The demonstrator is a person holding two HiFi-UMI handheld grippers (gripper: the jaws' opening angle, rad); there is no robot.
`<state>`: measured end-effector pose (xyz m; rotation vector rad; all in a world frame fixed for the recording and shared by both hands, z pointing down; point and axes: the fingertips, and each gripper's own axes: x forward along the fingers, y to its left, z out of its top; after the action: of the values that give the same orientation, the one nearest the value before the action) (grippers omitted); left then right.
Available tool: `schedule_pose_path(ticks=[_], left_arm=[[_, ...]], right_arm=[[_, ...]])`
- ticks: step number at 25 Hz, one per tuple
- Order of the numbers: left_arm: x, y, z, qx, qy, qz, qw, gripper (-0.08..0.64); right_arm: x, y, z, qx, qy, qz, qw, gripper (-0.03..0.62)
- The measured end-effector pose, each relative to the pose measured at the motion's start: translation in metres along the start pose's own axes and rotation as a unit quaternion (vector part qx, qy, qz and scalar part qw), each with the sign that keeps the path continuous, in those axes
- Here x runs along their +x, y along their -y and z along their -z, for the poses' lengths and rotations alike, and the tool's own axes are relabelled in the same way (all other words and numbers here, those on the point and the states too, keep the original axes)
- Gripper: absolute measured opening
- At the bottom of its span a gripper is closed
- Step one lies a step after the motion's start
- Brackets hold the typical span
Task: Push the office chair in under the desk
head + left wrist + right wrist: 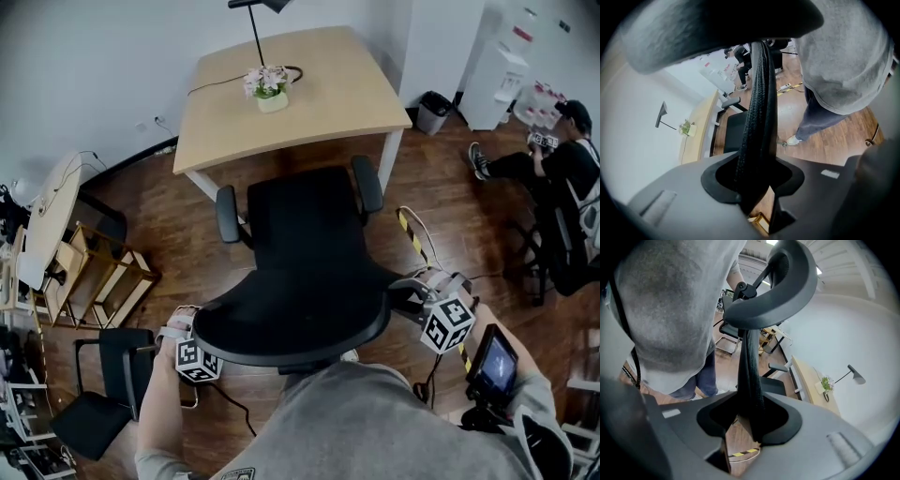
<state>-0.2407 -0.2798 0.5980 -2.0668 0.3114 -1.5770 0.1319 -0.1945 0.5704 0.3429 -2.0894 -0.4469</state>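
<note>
Person wearing a grey sweatshirt, dark blue trousers and what looks like a white shoe. The left claw and right claw are dark grey, each bearing a cube with black-and-white square markers.

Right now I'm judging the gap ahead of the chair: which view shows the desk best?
The head view: the whole desk top shows from above, with the office chair in front of it. The left gripper view catches only a narrow slice of the desk past the chair; the right gripper view likewise.
</note>
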Motion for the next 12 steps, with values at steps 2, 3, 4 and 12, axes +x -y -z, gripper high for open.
schedule_pose_path(ticks=[2, 3, 4, 12], left_arm=[[0.009, -0.015, 0.006, 0.001, 0.002, 0.003, 1.0000, 0.123], [0.013, -0.022, 0.008, 0.002, 0.004, 0.004, 1.0000, 0.123], [0.016, -0.030, 0.010, 0.005, 0.006, 0.003, 1.0000, 0.123], [0.053, -0.087, 0.031, 0.021, 0.013, -0.004, 0.9997, 0.123]], right_arm=[[0.009, 0.015, 0.002, 0.008, -0.008, -0.004, 1.000, 0.150], [0.013, 0.021, 0.003, 0.011, -0.011, -0.006, 1.000, 0.150], [0.016, 0.028, 0.004, 0.012, -0.014, -0.007, 1.000, 0.150], [0.040, 0.079, 0.013, 0.027, -0.044, -0.002, 0.999, 0.150]])
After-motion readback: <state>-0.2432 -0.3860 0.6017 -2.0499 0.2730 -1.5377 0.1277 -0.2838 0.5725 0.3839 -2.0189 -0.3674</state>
